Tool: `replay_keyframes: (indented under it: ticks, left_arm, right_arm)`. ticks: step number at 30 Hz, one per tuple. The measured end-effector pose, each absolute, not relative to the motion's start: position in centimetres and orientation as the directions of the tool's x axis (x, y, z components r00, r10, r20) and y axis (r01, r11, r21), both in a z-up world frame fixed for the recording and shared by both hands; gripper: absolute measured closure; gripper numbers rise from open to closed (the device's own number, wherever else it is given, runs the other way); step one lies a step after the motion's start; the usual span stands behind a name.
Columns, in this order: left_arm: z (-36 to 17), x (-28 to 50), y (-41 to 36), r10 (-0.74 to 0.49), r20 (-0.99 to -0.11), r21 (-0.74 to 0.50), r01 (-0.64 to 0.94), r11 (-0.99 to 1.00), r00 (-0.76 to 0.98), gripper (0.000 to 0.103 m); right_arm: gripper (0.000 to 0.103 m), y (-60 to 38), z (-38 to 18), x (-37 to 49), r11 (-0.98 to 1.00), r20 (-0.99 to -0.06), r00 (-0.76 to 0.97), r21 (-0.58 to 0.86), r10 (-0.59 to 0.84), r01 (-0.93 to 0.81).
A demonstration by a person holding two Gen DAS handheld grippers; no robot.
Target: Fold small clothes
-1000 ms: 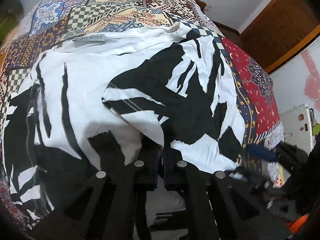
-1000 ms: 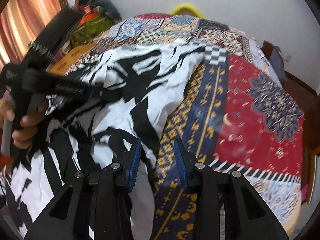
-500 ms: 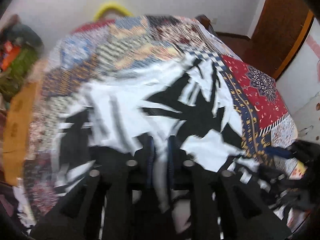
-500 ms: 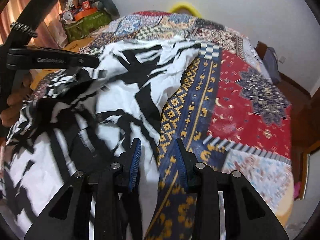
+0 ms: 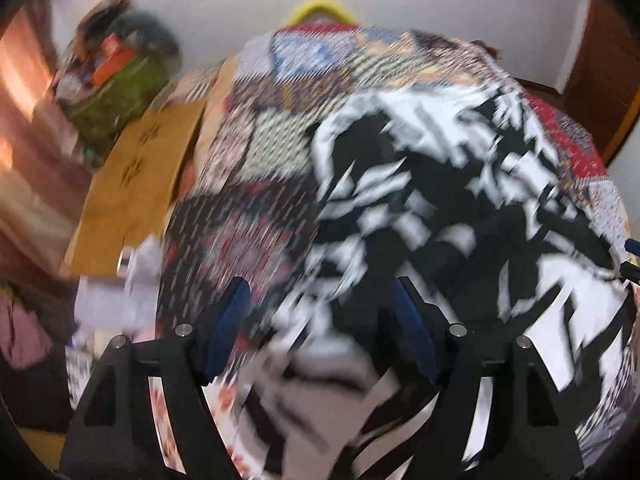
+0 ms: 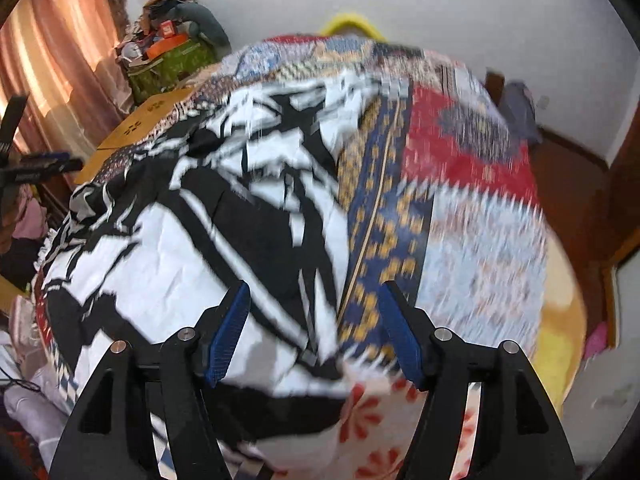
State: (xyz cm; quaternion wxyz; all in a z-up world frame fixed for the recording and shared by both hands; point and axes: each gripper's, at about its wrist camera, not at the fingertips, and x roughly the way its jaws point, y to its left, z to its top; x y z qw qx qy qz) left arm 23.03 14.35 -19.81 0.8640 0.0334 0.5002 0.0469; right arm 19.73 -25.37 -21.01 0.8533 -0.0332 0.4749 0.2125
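A black-and-white patterned garment (image 5: pixel 452 208) lies spread and rumpled on the patchwork bedspread (image 5: pixel 260 148). It also shows in the right wrist view (image 6: pixel 224 224), on the left half of the bedspread (image 6: pixel 464 184). My left gripper (image 5: pixel 320 328) is open and empty, above the garment's near left edge. My right gripper (image 6: pixel 314 328) is open and empty, above the garment's near right edge. The left gripper (image 6: pixel 36 168) shows at the far left of the right wrist view. Both views are blurred by motion.
A cardboard box (image 5: pixel 136 184) and a green bag heaped with things (image 6: pixel 168 60) stand left of the bed. Orange curtains (image 6: pixel 52 64) hang at the left. A yellow hoop (image 6: pixel 352 26) sits behind the bed. Wooden door and floor (image 6: pixel 576 184) are at the right.
My left gripper was shut on the garment one second ago; it has let go, opened wide and swung left. My right gripper has opened wider and pulled back toward the bed's near edge.
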Motion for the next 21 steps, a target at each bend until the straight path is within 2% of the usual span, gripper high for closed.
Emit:
replay_keyframes:
  ticks: [9, 10, 11, 14, 15, 17, 18, 21]
  left_arm:
    - [-26.4, 18.5, 18.6, 0.083, -0.929, 0.027, -0.160, 0.987, 0.359, 0.030]
    - [-27.1, 18.4, 18.6, 0.066, -0.934, 0.008, -0.165, 0.986, 0.351, 0.031]
    - [-27.4, 18.1, 18.8, 0.053, -0.932, -0.010, -0.170, 0.985, 0.358, 0.033]
    - [-27.6, 17.7, 18.6, -0.023, -0.928, -0.095, -0.177, 0.980, 0.371, 0.053]
    - [-27.5, 17.7, 18.6, -0.045, -0.926, -0.119, -0.177, 0.977, 0.375, 0.061]
    - [-27.2, 17.7, 18.2, -0.056, -0.925, -0.125, -0.162, 0.979, 0.377, 0.079]
    - [-27.0, 17.6, 17.8, -0.043, -0.926, -0.107, -0.152, 0.982, 0.376, 0.090]
    - [-25.8, 17.5, 17.0, -0.024, -0.916, -0.081, -0.126, 0.989, 0.400, 0.094]
  right_arm:
    - [0.040, -27.1, -23.6, 17.0, 0.918, -0.856, 0.383, 0.227, 0.347, -0.324]
    - [0.042, -27.2, -23.7, 16.8, 0.917, -0.857, 0.376, 0.236, 0.353, -0.322]
    - [0.048, -27.3, -23.8, 16.7, 0.913, -0.856, 0.367, 0.251, 0.365, -0.321]
    - [0.067, -27.0, -23.9, 16.3, 0.894, -0.846, 0.336, 0.309, 0.414, -0.324]
    - [0.070, -26.9, -23.9, 16.2, 0.892, -0.844, 0.336, 0.312, 0.418, -0.326]
    - [0.087, -26.4, -23.6, 16.0, 0.887, -0.834, 0.347, 0.319, 0.430, -0.333]
    - [0.089, -26.3, -23.5, 15.8, 0.889, -0.829, 0.359, 0.317, 0.429, -0.331]
    - [0.093, -25.7, -22.5, 15.5, 0.887, -0.808, 0.402, 0.298, 0.432, -0.353]
